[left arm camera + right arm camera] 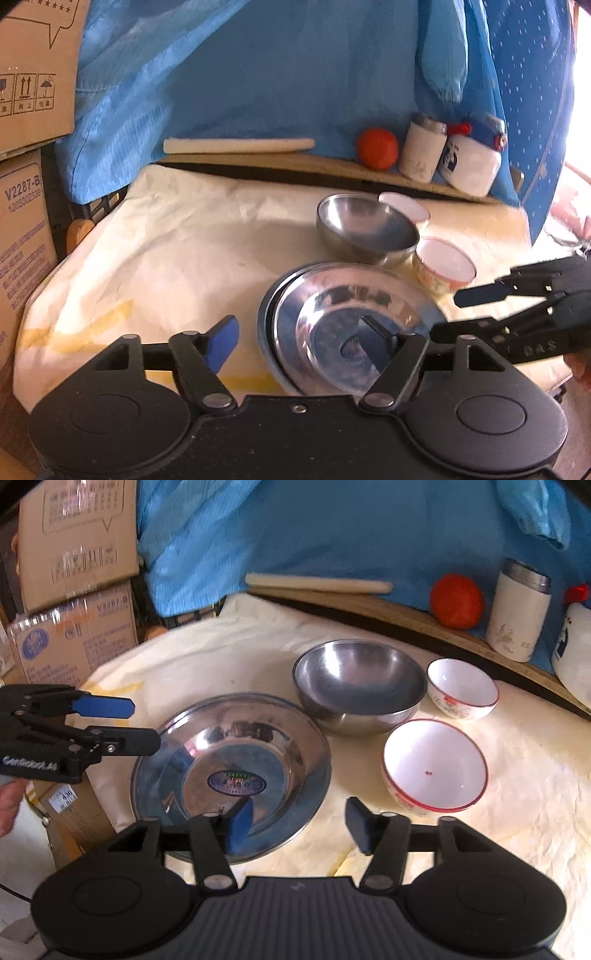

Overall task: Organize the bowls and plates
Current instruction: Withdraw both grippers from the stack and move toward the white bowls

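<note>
Both grippers hover released over the stacked steel plates [231, 771]: left gripper [142, 725] at nine o'clock, right gripper [297, 823] at six, fingers gaping, grasping nothing. Next, probably nest the steel bowl [360, 686] at one o'clock; grip its rim squarely, lift level.

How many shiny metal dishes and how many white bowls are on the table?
Shiny round metal plates: 2, stacked, top one, lower one's rim
Shiny round metal bowl: 1
White ceramic bowls with red rims: 2, near one, far one
Total: 5
</note>
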The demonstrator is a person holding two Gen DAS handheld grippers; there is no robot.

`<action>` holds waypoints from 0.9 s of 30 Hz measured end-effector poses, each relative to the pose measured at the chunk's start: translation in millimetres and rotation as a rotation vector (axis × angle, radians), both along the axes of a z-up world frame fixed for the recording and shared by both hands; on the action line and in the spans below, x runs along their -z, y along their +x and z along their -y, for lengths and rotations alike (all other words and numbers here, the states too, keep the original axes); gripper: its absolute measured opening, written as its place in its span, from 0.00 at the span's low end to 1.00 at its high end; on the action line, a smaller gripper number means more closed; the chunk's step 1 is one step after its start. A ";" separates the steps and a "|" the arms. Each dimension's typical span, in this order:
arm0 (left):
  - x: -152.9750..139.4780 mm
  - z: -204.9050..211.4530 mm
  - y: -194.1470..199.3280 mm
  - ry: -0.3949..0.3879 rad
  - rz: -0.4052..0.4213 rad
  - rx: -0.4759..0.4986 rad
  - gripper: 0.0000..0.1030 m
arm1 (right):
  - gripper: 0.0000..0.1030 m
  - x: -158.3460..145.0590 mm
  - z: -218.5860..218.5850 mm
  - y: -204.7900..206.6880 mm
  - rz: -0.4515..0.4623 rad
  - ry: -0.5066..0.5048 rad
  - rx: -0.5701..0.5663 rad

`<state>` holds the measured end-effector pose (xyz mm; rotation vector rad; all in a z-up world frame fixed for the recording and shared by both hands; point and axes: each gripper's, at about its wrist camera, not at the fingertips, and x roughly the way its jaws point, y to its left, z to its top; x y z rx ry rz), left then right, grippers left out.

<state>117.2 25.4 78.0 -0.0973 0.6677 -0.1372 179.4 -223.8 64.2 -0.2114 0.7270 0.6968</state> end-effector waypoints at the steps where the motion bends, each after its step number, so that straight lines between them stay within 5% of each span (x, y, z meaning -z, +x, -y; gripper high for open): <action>1: -0.8 -0.3 2.5 -0.013 0.006 -0.002 0.82 | 0.73 -2.3 4.7 0.7 0.005 0.017 0.006; 12: -7.4 32.1 31.9 -0.105 0.067 0.079 0.99 | 0.96 -14.1 65.6 15.4 0.042 0.157 0.116; 27: -1.9 115.2 79.9 -0.209 0.046 0.269 0.99 | 0.98 6.2 140.6 46.9 0.020 0.186 0.290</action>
